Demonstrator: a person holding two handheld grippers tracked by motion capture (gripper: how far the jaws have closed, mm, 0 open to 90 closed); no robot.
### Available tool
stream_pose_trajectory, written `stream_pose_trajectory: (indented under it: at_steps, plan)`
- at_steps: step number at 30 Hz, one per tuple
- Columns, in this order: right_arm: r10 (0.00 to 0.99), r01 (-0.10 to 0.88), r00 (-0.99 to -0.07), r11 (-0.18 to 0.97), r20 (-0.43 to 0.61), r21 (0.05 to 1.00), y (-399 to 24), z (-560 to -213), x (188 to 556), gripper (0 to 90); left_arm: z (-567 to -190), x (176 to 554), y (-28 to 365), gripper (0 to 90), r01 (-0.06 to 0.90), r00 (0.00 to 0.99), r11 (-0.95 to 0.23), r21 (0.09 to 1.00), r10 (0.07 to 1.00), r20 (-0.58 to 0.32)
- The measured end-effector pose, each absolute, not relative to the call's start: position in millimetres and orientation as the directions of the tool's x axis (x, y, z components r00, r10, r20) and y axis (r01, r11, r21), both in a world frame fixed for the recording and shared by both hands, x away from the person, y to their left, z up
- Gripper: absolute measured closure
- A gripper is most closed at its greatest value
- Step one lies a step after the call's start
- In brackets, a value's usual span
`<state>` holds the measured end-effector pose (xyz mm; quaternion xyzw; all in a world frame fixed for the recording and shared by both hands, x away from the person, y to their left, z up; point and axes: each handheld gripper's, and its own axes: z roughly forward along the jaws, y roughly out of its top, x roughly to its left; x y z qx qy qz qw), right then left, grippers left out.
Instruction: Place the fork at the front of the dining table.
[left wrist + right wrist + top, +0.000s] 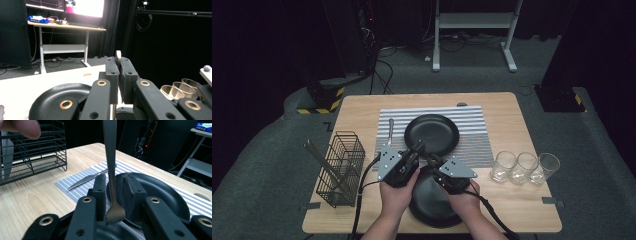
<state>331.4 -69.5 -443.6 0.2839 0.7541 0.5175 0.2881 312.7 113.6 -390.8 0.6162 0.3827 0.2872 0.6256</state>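
Observation:
A slim metal utensil [110, 165] hangs upright, head down, over the rim of a black plate [160, 192]. My left gripper [119, 67] is shut on its handle, whose rounded end [118, 54] pokes up above the jaws. My right gripper [112, 185] has the utensil's neck between its jaws, with a small gap on each side, so it stands open. In the high view both grippers, left [418, 148] and right [432, 159], meet tip to tip between the two black plates, one on the mat [432, 134] and one at the front [432, 202].
A knife [390, 129] lies on the striped mat [472, 125], left of the far plate. A black wire basket [341, 167] holding a long utensil [319, 159] stands at the left. Three glasses [524, 167] line up at the right.

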Motion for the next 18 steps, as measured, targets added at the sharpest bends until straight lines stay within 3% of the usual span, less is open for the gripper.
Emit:
stream_pose_trajectory:
  at_steps: [18]
  plan:
    - [0.726,0.12,-0.672,0.305,-0.149,0.945,-62.0,-440.5,334.1,83.6,-388.5,314.7,110.6,85.3,0.135,0.558,0.067,0.989,0.819,-0.132]
